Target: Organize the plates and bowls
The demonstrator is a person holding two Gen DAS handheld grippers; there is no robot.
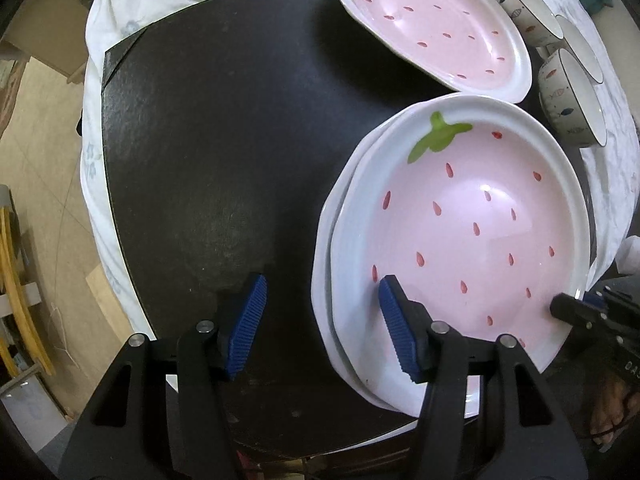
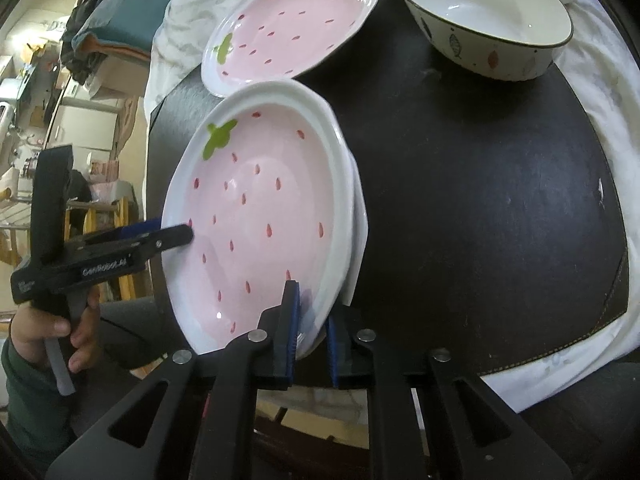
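A pink strawberry plate [image 1: 460, 220] [image 2: 256, 216] tops a short stack of white-rimmed plates [image 1: 324, 240] on the black mat. My right gripper [image 2: 312, 340] [image 1: 580, 304] is shut on the top plate's near rim, one pad above it and one below. My left gripper [image 1: 324, 326] [image 2: 162, 232] points down and straddles the opposite rim. It is open: one blue pad hangs over the mat, the other over the pink inside, and neither presses the rim. A second strawberry plate [image 1: 436, 20] [image 2: 292, 24] lies alone farther back.
Fish-patterned bowls [image 1: 572, 100] [image 2: 484, 12] stand at the far right beside the plates. The black mat [image 1: 220, 140] [image 2: 480, 200] lies on a white cloth [image 1: 96, 152] over the table. A hand [image 2: 36, 328] holds the left gripper. Floor and shelves lie beyond the table's left edge.
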